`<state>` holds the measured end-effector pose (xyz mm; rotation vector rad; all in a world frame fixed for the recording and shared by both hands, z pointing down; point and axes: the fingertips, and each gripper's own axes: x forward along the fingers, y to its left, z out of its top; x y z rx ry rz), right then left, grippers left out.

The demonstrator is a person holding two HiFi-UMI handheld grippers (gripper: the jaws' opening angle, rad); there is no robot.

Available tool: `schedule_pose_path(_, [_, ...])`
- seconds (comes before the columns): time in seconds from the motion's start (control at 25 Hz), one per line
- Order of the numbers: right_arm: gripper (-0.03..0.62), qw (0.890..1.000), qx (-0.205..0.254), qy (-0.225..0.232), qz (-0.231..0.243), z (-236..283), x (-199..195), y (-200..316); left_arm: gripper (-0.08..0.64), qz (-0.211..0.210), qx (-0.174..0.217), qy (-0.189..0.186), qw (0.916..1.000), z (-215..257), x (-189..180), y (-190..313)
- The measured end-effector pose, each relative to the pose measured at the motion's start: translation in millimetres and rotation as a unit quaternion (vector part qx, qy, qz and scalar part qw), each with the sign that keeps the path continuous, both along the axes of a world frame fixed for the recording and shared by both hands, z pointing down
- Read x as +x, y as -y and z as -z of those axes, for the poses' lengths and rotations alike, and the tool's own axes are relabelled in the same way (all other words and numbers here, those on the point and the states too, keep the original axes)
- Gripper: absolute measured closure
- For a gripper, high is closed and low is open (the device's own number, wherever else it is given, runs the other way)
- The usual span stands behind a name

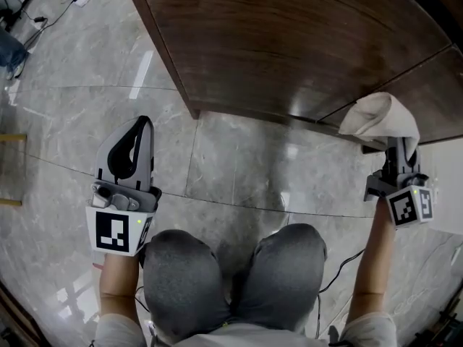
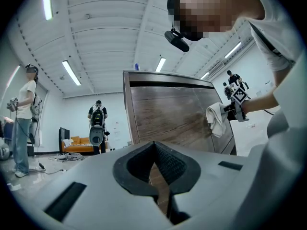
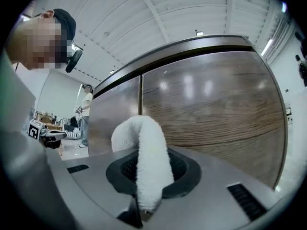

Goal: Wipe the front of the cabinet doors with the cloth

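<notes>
Kneeling close in, to judge by the grey-trousered knees (image 1: 231,266) at the bottom of the head view. On the left, holding the grey left gripper (image 1: 142,127) low over the pale marble-look floor tiles (image 1: 239,165), well apart from the furniture, jaws shut or all but shut, with nothing held. On the right, clamping a bunched white terry cloth (image 1: 380,118) in the right gripper (image 1: 394,150), jaws closed on its lower end, with the rest arching up and forward. Cloth raised to the front of the dark brown wood-grain cabinet (image 1: 289,42), low on the panel and near the vertical seam between the two doors; touching or just short of it, cannot tell which. As for progress: probably at the start of wiping or partway in, going by the cloth at the door. No streak, damp patch or dust line anywhere to mark wiped from unwiped, so most of both doors best counted as left to do. From the head view, only a steep, foreshortened look at the cabinet. From the right gripper view, both glossy door faces in full, and the grip on the cloth. From the left gripper view, a side look at the cloth against the door, plus other people (image 2: 97,123) far back in the room by an orange sofa (image 2: 76,143).
</notes>
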<state>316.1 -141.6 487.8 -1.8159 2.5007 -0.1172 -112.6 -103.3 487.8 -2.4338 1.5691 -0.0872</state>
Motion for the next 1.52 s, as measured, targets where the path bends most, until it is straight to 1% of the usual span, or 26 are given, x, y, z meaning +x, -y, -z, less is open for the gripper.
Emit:
schedule_pose_path(0.08, [0.523, 1.0, -0.001, -0.006, -0.002, 2, -1, -6, 0.551, 0.001, -0.003, -0.001, 1.0, -3, -3, -1])
schedule_pose_path(0.2, [0.523, 1.0, -0.006, -0.018, 0.012, 2, -15, -12, 0.551, 0.005, -0.01, -0.002, 0.9999, -7, -8, -4])
schedule_pose_path(0.4, [0.523, 0.998, -0.02, 0.009, 0.066, -12, -54, -17, 0.551, 0.01, -0.015, -0.002, 0.9998, -15, -16, -3])
schedule_pose_path(0.56, [0.523, 0.992, -0.026, 0.015, 0.125, -14, -105, -18, 0.551, 0.007, -0.009, -0.005, 0.9999, -12, -18, -5])
schedule_pose_path(0.76, [0.523, 0.981, -0.032, 0.014, 0.193, -13, -175, -3, 0.551, 0.01, -0.008, -0.014, 0.9998, -5, -25, -5])
schedule_pose_path(0.88, [0.523, 0.974, -0.027, 0.016, 0.224, -12, -212, 9, 0.551, 0.008, -0.019, -0.013, 0.9997, -9, -28, -3])
schedule_pose_path(0.96, [0.523, 0.969, -0.027, 0.018, 0.247, -17, -240, 17, 0.551, 0.007, -0.026, -0.012, 0.9996, -13, -30, -2])
schedule_pose_path(1.12, [0.523, 0.955, -0.042, 0.029, 0.292, -37, -298, 28, 0.551, 0.014, -0.025, -0.016, 0.9995, -14, -37, 0])
schedule_pose_path(1.32, [0.523, 0.946, -0.052, 0.014, 0.319, -62, -352, 44, 0.551, 0.018, -0.029, -0.01, 0.9994, -16, -42, 3])
schedule_pose_path(1.4, [0.523, 0.946, -0.059, 0.01, 0.318, -73, -366, 52, 0.551, 0.02, -0.033, -0.008, 0.9992, -18, -44, 2])
schedule_pose_path(1.52, [0.523, 0.95, -0.059, 0.014, 0.308, -80, -382, 65, 0.551, 0.023, -0.038, -0.003, 0.999, -20, -50, 3])
